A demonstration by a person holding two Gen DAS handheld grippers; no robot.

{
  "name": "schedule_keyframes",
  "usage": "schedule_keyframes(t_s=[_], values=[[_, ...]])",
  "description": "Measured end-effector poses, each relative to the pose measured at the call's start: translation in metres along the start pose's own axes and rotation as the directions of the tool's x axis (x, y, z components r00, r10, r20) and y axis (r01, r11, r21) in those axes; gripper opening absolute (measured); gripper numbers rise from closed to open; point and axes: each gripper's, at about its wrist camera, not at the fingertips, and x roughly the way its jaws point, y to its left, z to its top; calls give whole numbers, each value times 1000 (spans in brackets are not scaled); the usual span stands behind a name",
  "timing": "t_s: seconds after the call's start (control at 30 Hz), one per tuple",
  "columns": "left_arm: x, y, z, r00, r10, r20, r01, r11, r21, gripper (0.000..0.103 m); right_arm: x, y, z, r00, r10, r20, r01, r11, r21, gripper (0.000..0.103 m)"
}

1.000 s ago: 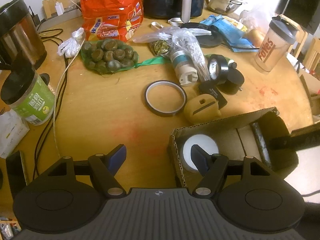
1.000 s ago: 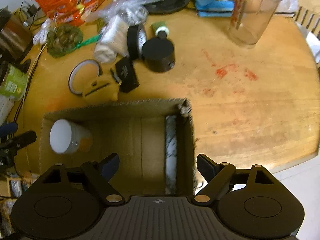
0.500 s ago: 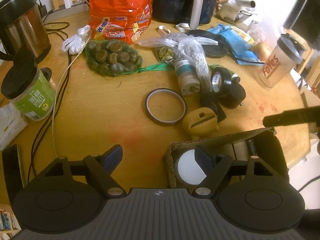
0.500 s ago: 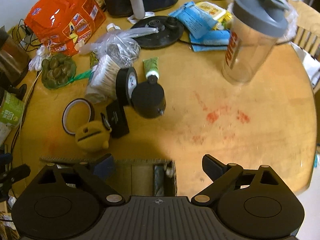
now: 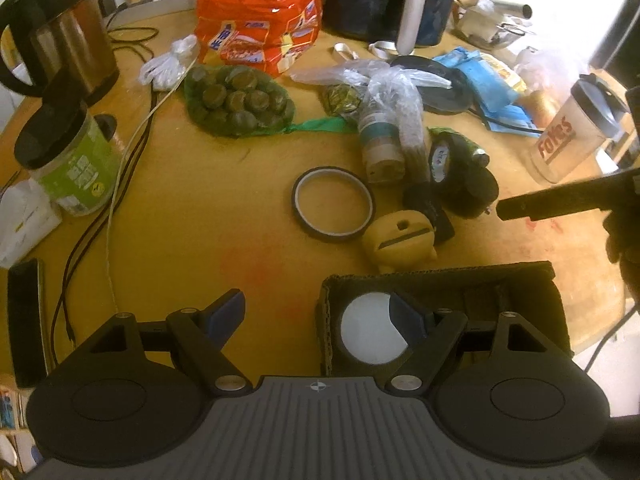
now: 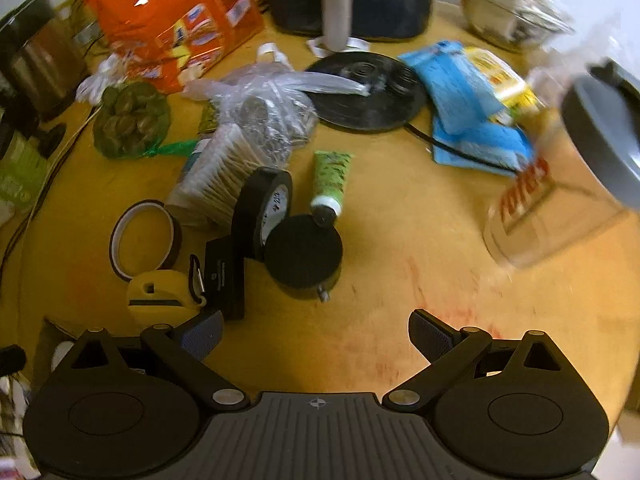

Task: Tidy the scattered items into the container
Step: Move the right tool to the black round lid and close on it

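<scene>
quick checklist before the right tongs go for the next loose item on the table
1. Right tongs empty: ok. Nothing lies between the fingers; they have just been opening.
2. Left tongs empty: ok. They are open, over the near edge of the cardboard box.
3. Room in the box: ok. A white-topped cup lies at one end; the rest looks free.
4. Nearest targets reachable: ok. The black round case and the yellow tape measure lie just ahead.
5. Clean single grasp: not ok. The black tape roll leans against the case.
6. Sharp view: not ok. The right wrist picture is blurred.
</scene>
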Motion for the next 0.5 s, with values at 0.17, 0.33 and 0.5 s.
schedule_keyframes(t_s=[0.17,0.33,0.5], values=[[-2,2,-6,1000,16,-12,-17,999,-39,79,16,3,14,1000,16,8,-15,992,-127,98],[-3,6,-10,999,33,-21,-35,996,-82,79,31,7,24,999,41,-7,-42,975,-218,94],[-5,10,-14,999,50,-21,-52,991,-123,79,47,12,32,998,57,-37,-65,955,-290,84]])
